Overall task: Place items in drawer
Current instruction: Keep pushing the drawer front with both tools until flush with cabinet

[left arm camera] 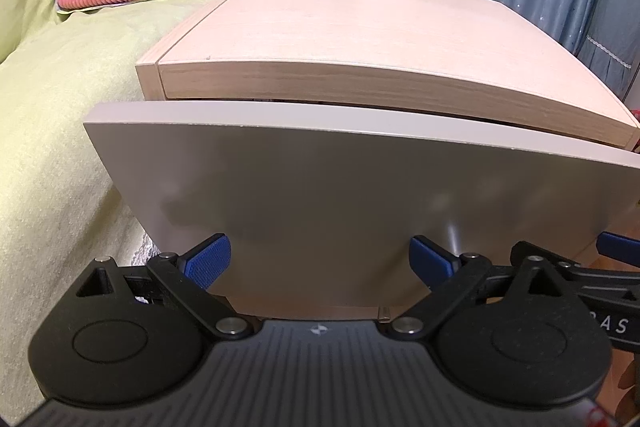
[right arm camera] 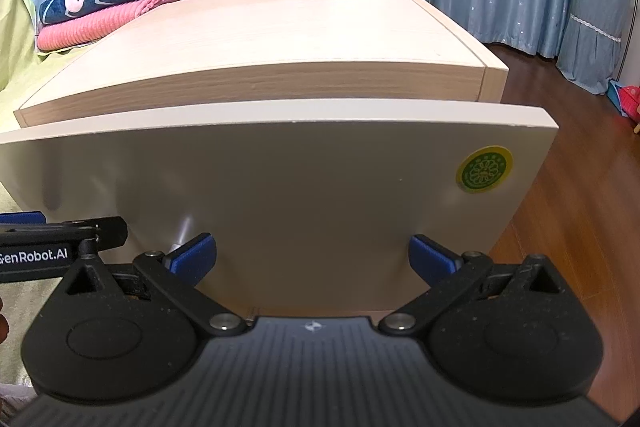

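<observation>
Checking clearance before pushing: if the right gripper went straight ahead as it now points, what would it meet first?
The drawer front, most likely. The right gripper is open and faces its lower part squarely, with nothing between; the remaining gap is hard to judge.

Directly ahead of both grippers, the drawer front [left arm camera: 340, 203] blocks forward travel. Only a thin slit separates its top edge from the cabinet top [left arm camera: 344, 39] above. The left gripper [left arm camera: 320, 261] has the bed [left arm camera: 60, 131] at its left; the right gripper [right arm camera: 312, 259] has open wooden floor [right arm camera: 580, 211] at its right. Each gripper's fingers stand spread apart.
</observation>
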`<control>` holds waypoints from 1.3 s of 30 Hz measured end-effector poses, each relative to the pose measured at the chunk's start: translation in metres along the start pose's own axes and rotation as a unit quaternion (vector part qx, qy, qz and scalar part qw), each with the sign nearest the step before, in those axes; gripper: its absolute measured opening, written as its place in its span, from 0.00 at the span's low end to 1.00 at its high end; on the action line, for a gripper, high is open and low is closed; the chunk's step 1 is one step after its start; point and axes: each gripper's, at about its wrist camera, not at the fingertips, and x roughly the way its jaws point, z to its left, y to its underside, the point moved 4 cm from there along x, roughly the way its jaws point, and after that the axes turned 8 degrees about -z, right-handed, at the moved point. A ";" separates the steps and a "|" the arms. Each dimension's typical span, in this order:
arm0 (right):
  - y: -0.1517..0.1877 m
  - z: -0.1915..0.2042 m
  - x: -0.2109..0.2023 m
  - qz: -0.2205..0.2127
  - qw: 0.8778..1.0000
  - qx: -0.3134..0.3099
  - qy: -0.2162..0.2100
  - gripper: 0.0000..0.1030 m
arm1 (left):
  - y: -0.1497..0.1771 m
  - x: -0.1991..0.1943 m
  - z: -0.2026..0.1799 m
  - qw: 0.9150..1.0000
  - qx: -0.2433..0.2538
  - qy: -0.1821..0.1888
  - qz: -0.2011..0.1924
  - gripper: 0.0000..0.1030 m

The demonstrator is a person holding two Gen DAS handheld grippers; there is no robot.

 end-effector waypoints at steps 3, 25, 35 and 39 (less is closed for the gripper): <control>0.000 0.000 0.001 0.000 1.000 0.000 0.001 0.99 | -0.001 0.001 0.001 1.000 0.000 0.001 0.000 0.94; -0.002 0.000 0.005 -0.003 1.000 0.003 0.003 0.99 | -0.003 0.006 0.003 1.000 0.003 0.003 -0.001 0.94; -0.004 0.001 0.009 -0.004 1.000 0.004 0.003 0.99 | -0.005 0.007 0.003 1.000 0.004 0.003 -0.002 0.94; -0.004 0.001 0.009 -0.005 1.000 0.004 0.003 0.99 | -0.006 0.008 0.003 1.000 0.003 0.004 -0.002 0.94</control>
